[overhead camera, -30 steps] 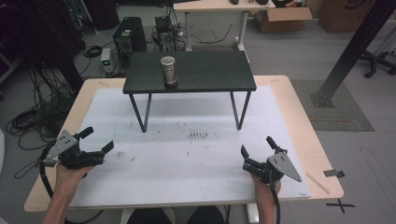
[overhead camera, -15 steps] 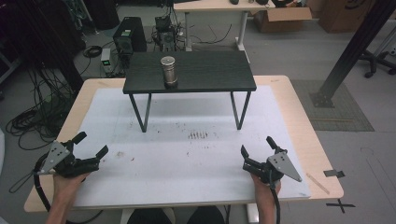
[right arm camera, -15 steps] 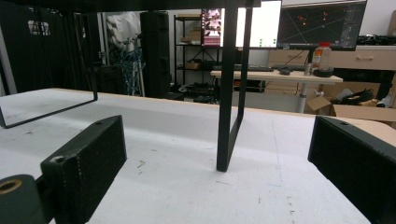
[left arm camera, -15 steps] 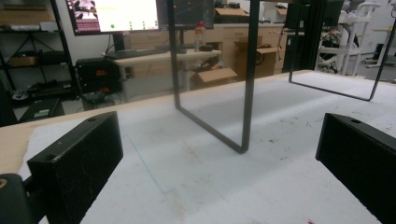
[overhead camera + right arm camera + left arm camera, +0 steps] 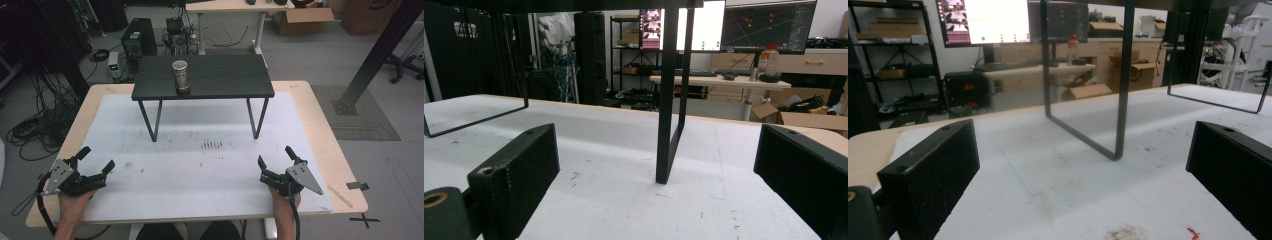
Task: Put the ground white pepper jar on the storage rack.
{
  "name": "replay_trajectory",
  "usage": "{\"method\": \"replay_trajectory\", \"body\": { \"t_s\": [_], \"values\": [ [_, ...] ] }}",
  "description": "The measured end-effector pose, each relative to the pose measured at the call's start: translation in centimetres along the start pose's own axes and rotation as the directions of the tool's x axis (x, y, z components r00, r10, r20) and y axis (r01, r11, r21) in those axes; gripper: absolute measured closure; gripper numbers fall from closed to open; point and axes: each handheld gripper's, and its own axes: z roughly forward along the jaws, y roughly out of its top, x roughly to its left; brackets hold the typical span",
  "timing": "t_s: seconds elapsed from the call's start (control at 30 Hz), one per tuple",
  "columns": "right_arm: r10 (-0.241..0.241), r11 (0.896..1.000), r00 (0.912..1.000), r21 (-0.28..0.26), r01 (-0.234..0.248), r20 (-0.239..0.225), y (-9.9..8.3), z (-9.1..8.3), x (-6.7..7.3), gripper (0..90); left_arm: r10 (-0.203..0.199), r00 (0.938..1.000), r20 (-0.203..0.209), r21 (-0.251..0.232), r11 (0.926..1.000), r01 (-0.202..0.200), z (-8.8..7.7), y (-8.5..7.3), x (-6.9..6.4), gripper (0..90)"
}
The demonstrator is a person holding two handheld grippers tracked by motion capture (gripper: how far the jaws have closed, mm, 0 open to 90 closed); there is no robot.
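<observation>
metal cup [image 5: 180,76]: upright on the small black table [image 5: 225,80], left of its middle, near the front edge
left gripper [image 5: 95,163]: jaws spread wide, nothing between them, resting low on the white mat [image 5: 200,170] at the near left corner
right gripper [image 5: 276,161]: jaws apart, empty, near right edge of the mat
cup vs grippers: well apart

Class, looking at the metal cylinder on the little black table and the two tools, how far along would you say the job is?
Nothing looks done yet. The metal cylinder stands upright on the small black table, untouched. Nothing is in hand: the left tool and right tool rest open near the front edge of the white mat, holding nothing. Reaching and gripping the cylinder is probably all still left.
</observation>
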Motion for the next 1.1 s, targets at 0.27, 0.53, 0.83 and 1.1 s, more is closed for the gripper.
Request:
{"method": "replay_trajectory", "body": {
  "t_s": [0.27, 0.53, 0.83, 1.1],
  "values": [
    [0.0, 1.0, 1.0, 0.001, 0.0, 0.0, 0.0, 0.0, 0.0, 4.1, -0.002, 1.0, 0.006, -0.008, 1.0, 0.002, -0.09, -0.05, 0.05, 0.5],
    [-0.001, 1.0, 1.0, -0.002, 0.001, 0.001, 0.0, -0.01, 0.0, 4.1, -0.003, 1.0, 0.005, -0.007, 1.0, 0.003, -0.06, -0.05, 0.01, 0.3],
    [-0.001, 1.0, 1.0, -0.003, 0.001, 0.0, -0.01, -0.02, -0.01, 4.0, -0.007, 1.0, 0.004, -0.013, 0.9999, 0.007, -0.12, -0.07, 0.06, 0.3],
    [-0.002, 1.0, 1.0, -0.004, 0.002, 0.0, -0.01, -0.02, -0.01, 3.9, -0.013, 0.9999, 0.001, -0.016, 0.9998, 0.013, -0.15, -0.08, 0.11, 0.2]
  ]
}}
